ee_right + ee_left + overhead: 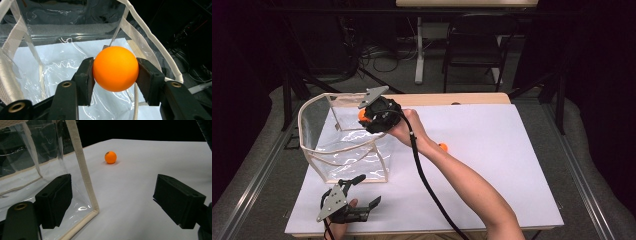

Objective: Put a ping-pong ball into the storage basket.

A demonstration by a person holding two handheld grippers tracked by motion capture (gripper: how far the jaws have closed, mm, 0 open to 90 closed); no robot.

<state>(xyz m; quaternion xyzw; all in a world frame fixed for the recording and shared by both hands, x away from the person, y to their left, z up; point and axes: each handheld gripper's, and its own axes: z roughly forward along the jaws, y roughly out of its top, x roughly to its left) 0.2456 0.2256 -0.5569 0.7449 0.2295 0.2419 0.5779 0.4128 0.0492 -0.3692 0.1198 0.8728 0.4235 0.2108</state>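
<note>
1. Nearest the person, at 7 o'clock on the white table (492, 165), the left gripper (362, 192) rests low with its jaws spread wide and nothing between them. In the left gripper view they straddle the front corner seam of the clear bag (85, 175).
2. Risk here: that corner lies inside the open jaws, so a nudge from this hand could push or tip the light bag just as the drop is made.
3. A second orange ball (110, 157) lies loose on the table at 1 o'clock from the left gripper, apart from the bag and beside the reaching forearm. A sleeve or cable brushing it would likely roll it toward the table edge.
4. Further off, at 10 o'clock on the table, the right gripper (368, 116) is clamped on 1 orange ball (115, 68), both pads pressing its sides, over the bag's mouth.
5. Risk: the ball sits close to the cream-trimmed rim (160, 47) at the gripper's 2 o'clock. Released here, it could strike that trim and bounce out.
6. Open room: the bag's interior toward 10 o'clock is free, and the table's right half gives space to withdraw.
</note>
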